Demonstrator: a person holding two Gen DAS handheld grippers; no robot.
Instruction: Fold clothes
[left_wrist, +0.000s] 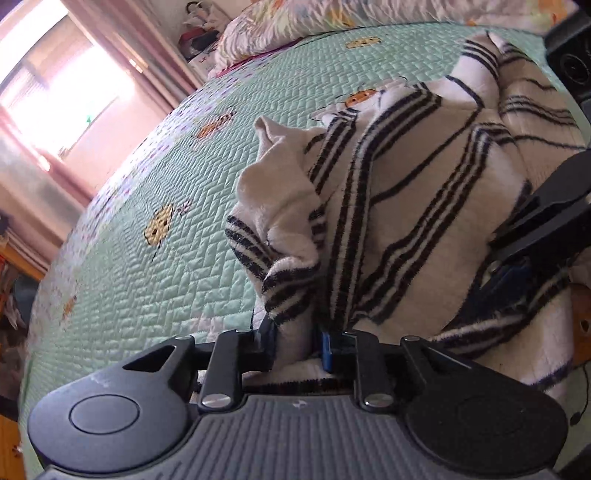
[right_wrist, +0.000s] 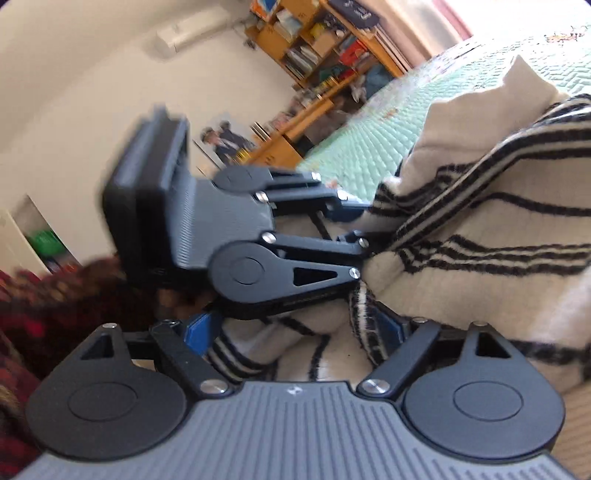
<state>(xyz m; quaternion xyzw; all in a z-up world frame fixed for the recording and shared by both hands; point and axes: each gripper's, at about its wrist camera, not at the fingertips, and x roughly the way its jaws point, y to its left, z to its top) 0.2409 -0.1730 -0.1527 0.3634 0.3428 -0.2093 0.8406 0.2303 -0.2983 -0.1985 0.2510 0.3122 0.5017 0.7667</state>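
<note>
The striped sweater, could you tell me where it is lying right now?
In the left wrist view the striped sweater lies bunched on the right side of the green quilt, its near edge between the left gripper's fingers.

Bed (left_wrist: 155, 280) covered by a mint-green quilted bedspread (left_wrist: 122, 295) with small orange-and-yellow motifs. A cream sweater (left_wrist: 417, 206) with black stripes lies bunched on it; floral bedding (left_wrist: 295, 22) is heaped at the far edge.
</note>
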